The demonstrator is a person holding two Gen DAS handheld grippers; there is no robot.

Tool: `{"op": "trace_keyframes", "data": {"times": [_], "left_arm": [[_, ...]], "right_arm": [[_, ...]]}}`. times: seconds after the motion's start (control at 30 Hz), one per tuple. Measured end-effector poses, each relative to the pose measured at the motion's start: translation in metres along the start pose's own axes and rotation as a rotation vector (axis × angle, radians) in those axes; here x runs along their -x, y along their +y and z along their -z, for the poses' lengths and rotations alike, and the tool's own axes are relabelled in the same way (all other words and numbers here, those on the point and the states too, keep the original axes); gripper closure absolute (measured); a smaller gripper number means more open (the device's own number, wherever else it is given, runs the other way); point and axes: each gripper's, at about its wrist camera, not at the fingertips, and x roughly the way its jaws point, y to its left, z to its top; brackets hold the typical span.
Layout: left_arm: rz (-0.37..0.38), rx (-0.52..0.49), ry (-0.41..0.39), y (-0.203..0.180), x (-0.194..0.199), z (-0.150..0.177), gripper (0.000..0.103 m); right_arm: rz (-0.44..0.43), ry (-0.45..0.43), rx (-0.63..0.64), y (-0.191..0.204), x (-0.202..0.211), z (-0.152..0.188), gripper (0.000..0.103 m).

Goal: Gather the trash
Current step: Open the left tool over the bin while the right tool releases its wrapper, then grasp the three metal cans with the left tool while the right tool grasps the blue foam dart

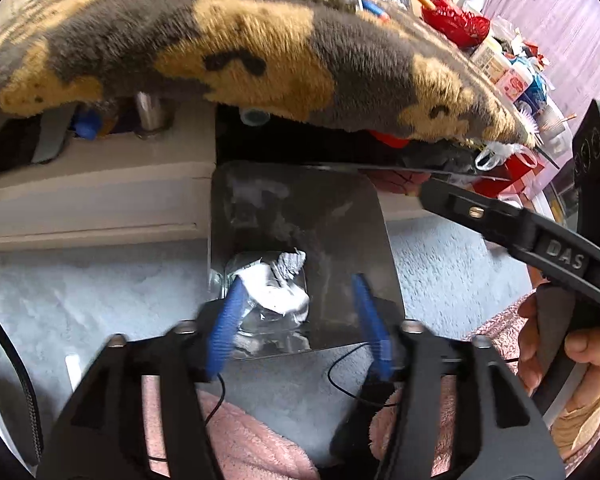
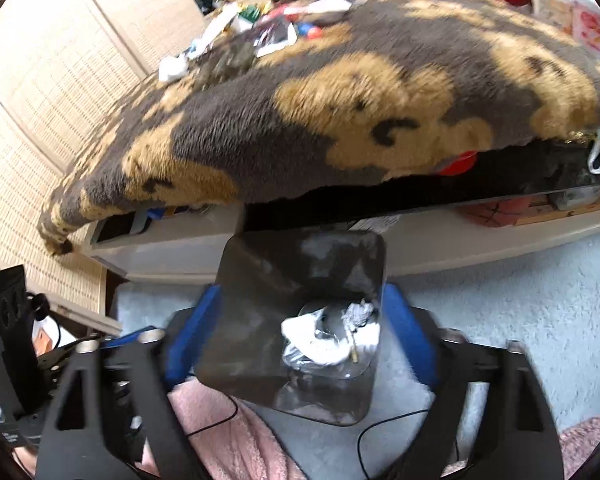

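A dark, smoky see-through bin [image 1: 300, 208] stands on the pale carpet in front of a low white unit. Crumpled white paper and clear wrapping [image 1: 278, 294] lie at its bottom. My left gripper [image 1: 298, 320] hangs over the bin's near rim, its blue pads [image 1: 228, 316] wide apart and touching nothing. In the right wrist view the same bin [image 2: 268, 280] sits between the spread blue pads [image 2: 192, 340] of my right gripper [image 2: 300, 336], which is open and empty. The trash [image 2: 328, 342] lies loose inside the bin. A hand [image 1: 572, 356] holds the right gripper's handle.
A furry brown-and-tan blanket [image 2: 340, 120] overhangs a cluttered tabletop just above the bin. A low white unit [image 1: 100, 184] stands behind the bin and a woven blind [image 2: 40, 120] to the left. A pink fleece [image 2: 236, 440] and a thin black cable [image 1: 340, 376] lie on the carpet nearby.
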Motion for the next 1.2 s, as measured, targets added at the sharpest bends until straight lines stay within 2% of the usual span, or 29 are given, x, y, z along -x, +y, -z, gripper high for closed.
{"op": "trace_keyframes", "data": {"times": [0.03, 0.1, 0.17, 0.53, 0.9, 0.93, 1.0, 1.07, 1.2], "left_arm": [[-0.007, -0.002, -0.013, -0.001, 0.006, 0.0, 0.033], [-0.018, -0.008, -0.031, -0.002, 0.015, -0.001, 0.015], [-0.031, -0.017, -0.052, -0.002, 0.026, -0.003, 0.009], [-0.034, -0.028, -0.123, -0.002, 0.057, -0.033, 0.008], [-0.027, -0.053, -0.191, -0.007, 0.06, -0.1, 0.008], [-0.028, -0.061, -0.195, -0.009, 0.058, -0.108, 0.008], [-0.032, -0.071, -0.197, -0.012, 0.053, -0.119, 0.008], [-0.03, -0.08, -0.201, -0.014, 0.047, -0.131, 0.008], [-0.03, -0.09, -0.213, -0.02, 0.033, -0.154, 0.01]], "right_arm": [[0.008, -0.007, 0.004, 0.0, 0.004, 0.0, 0.003], [0.025, -0.02, 0.015, -0.001, 0.012, -0.002, 0.003], [0.037, -0.034, 0.018, -0.004, 0.02, -0.005, 0.003], [0.042, -0.12, 0.024, 0.0, 0.05, -0.043, 0.003], [0.039, -0.218, 0.034, 0.002, 0.048, -0.115, 0.004], [0.038, -0.225, 0.038, 0.002, 0.044, -0.123, 0.007], [0.033, -0.226, 0.054, 0.004, 0.035, -0.138, 0.019], [0.026, -0.215, 0.067, 0.006, 0.025, -0.148, 0.043], [0.023, -0.18, 0.113, 0.011, -0.006, -0.168, 0.065]]}}
